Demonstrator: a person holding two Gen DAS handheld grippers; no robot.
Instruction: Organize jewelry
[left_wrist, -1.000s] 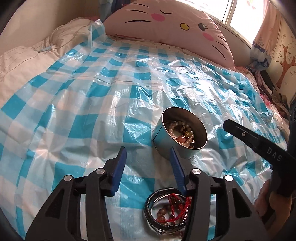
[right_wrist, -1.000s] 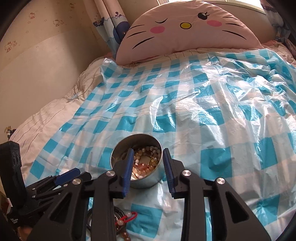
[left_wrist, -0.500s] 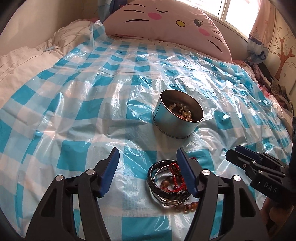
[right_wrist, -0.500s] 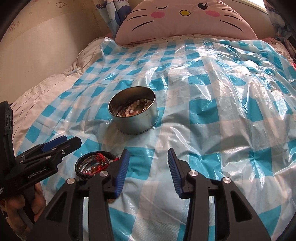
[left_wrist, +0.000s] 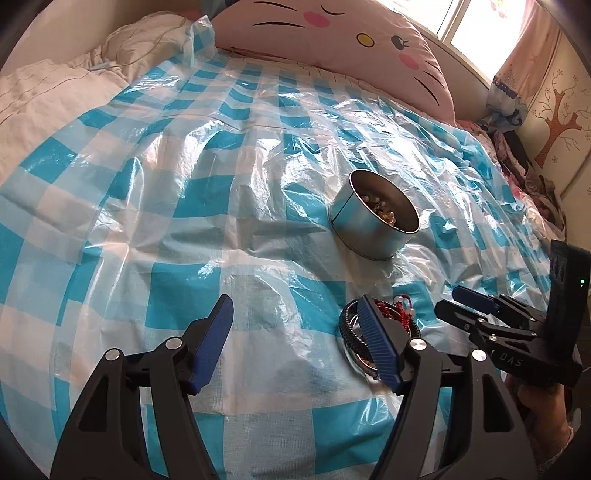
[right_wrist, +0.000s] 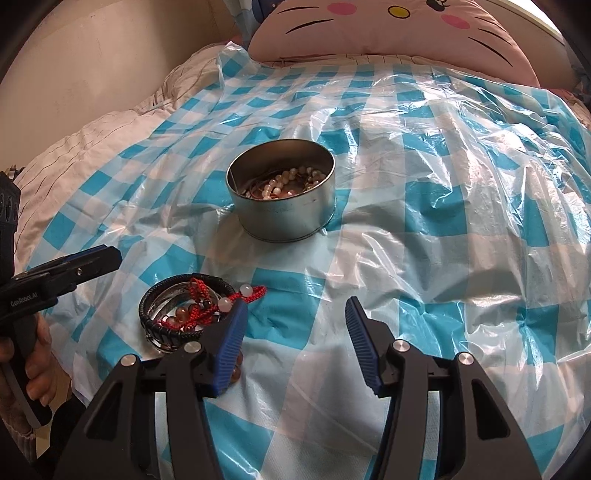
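Observation:
A round metal tin (left_wrist: 375, 225) (right_wrist: 282, 197) with bead jewelry inside stands on the blue checked plastic sheet. Nearer lies a pile of bracelets (right_wrist: 184, 312) (left_wrist: 397, 314): black braided bands, a silver bangle, a red cord with beads. My left gripper (left_wrist: 295, 332) hovers over bare sheet, jaws opening, nothing between them; its right finger covers part of the pile. My right gripper (right_wrist: 293, 332) is also opening and empty, just right of the pile, its left finger overlapping the pile's edge. Each gripper shows in the other's view, the left gripper (right_wrist: 99, 260) and the right gripper (left_wrist: 461, 304).
A large pink cat-face pillow (left_wrist: 332, 40) (right_wrist: 399, 29) lies at the head of the bed. A white quilt (left_wrist: 48, 88) borders the sheet on the left. Clothes and a wall (left_wrist: 554, 122) lie far right. A hand (right_wrist: 22, 369) grips the left tool.
Both grippers pulled back from the tin toward the near side and their jaws widened. The right gripper, earlier over the tin, now sits low beside the bracelet pile.

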